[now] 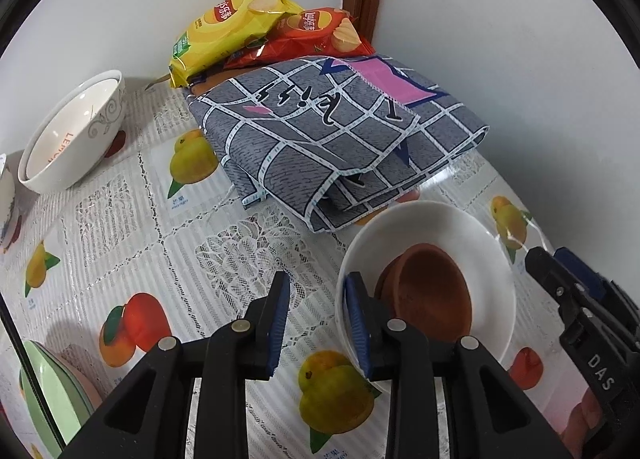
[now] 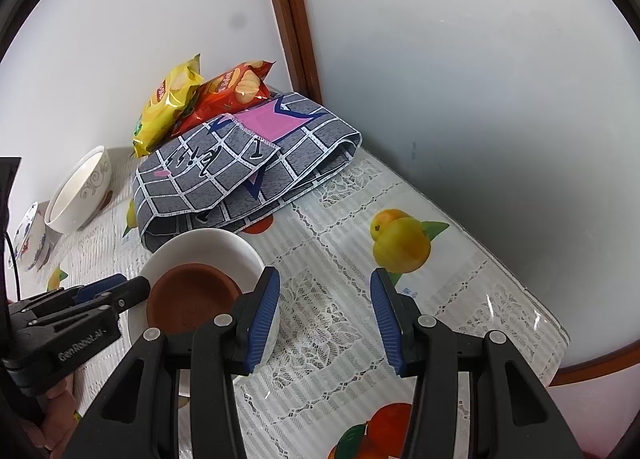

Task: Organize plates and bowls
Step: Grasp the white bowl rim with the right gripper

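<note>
Dish (image 1: 434,291) brown | tilted in white bowl (image 1: 472,235) | mouth faces up-left

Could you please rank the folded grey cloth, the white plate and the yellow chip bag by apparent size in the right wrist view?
1. Folded grey cloth
2. White plate, though nearness to the camera may flatter it
3. Yellow chip bag

1. Two chip bags leaned by the wall: a yellow bag (image 1: 224,33) and a red bag (image 1: 316,35).
2. One folded grey cloth (image 1: 336,131) lay there.
3. One white plate (image 1: 472,235) carried one brown saucer (image 1: 436,291).
4. One white patterned bowl (image 1: 72,135) stood apart.
</note>
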A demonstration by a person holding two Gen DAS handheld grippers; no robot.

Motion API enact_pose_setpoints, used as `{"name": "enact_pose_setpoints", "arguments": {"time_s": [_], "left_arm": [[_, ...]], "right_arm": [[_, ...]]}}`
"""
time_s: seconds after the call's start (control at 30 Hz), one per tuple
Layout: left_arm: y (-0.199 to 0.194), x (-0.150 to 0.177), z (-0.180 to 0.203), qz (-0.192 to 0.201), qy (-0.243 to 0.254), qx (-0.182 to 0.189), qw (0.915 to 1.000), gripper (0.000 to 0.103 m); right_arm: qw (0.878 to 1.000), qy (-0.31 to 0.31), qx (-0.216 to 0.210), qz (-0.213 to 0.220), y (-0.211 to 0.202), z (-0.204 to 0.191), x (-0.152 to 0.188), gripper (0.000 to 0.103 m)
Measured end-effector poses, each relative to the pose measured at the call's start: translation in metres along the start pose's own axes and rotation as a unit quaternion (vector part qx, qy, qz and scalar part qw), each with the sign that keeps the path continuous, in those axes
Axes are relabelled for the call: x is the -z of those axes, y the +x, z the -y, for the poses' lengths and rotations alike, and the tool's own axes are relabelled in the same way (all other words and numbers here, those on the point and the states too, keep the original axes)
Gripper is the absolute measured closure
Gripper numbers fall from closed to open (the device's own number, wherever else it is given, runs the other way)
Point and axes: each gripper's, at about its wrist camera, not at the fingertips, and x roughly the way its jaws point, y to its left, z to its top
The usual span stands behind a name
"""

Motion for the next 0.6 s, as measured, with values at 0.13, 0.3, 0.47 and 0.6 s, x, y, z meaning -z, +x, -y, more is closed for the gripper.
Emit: {"name": "enact_pose_setpoints", "arguments": {"time_s": [0.13,0.3,0.47,0.6], "left_arm": [[-0.001,0.002,0.005,0.007,0.014,-0.016,0.9998,0.074],[-0.002,0.004,0.005,0.014,0.015,-0.022,0.9995,0.074],[-0.003,0.006,0.008,0.017,0.018,-0.033,0.9992,0.074],[-0.005,0.014,0.005,0.023,0.008,-0.026,0.9994,0.073]], "right_arm": [[1.000,-0.002,-0.002,-0.001,0.002,0.000,0.000,0.056],[1.000,0.003,-0.001,0.000,0.002,0.003,0.000,0.056],[1.000,0.009,-0.014,0.007,-0.002,0.007,0.001,0.056],[1.000,0.007,-0.004,0.010,-0.003,0.010,0.002,0.056]]}}
